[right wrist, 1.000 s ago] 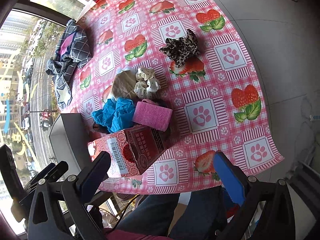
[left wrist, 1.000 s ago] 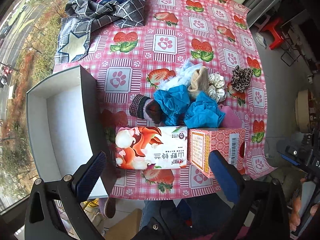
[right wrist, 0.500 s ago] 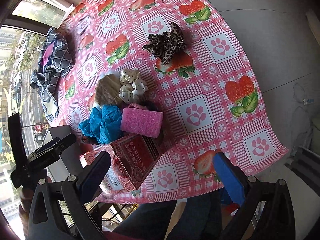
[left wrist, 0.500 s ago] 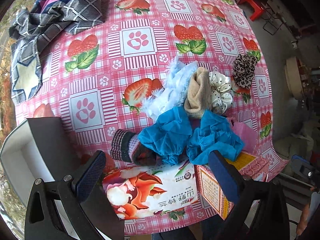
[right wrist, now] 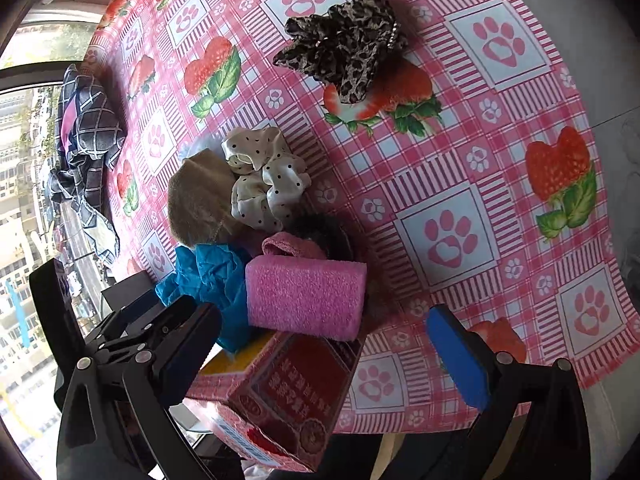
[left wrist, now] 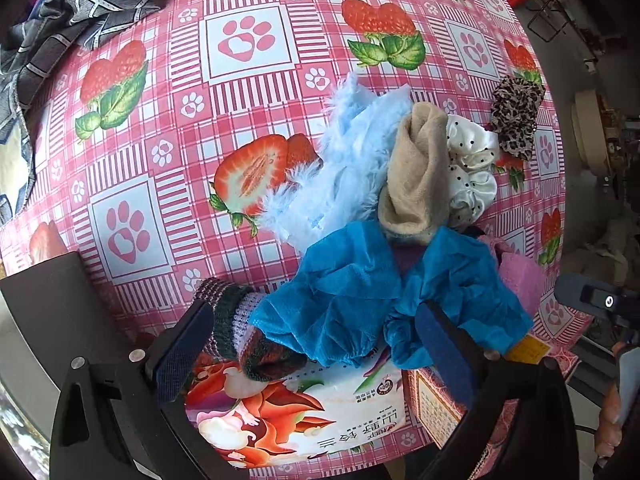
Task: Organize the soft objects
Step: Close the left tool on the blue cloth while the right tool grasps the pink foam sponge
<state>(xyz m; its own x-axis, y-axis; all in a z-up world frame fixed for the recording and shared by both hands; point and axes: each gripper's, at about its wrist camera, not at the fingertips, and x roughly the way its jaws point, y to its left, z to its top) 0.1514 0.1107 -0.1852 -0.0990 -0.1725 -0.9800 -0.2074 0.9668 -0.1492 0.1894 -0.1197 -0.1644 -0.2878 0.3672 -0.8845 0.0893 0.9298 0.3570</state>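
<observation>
With both grippers spread wide, I eased the left gripper (left wrist: 308, 344) low around the blue cloth (left wrist: 340, 292) near the tabletop's front edge, keeping the knitted sock (left wrist: 236, 328) clear.

My left wrist camera looks steeply down, close over the blue cloth (left wrist: 360, 292). My right wrist camera looks from the table edge, a little farther. Both views share this cloth (right wrist: 208, 276) and the dotted scrunchie (left wrist: 472, 168).
</observation>
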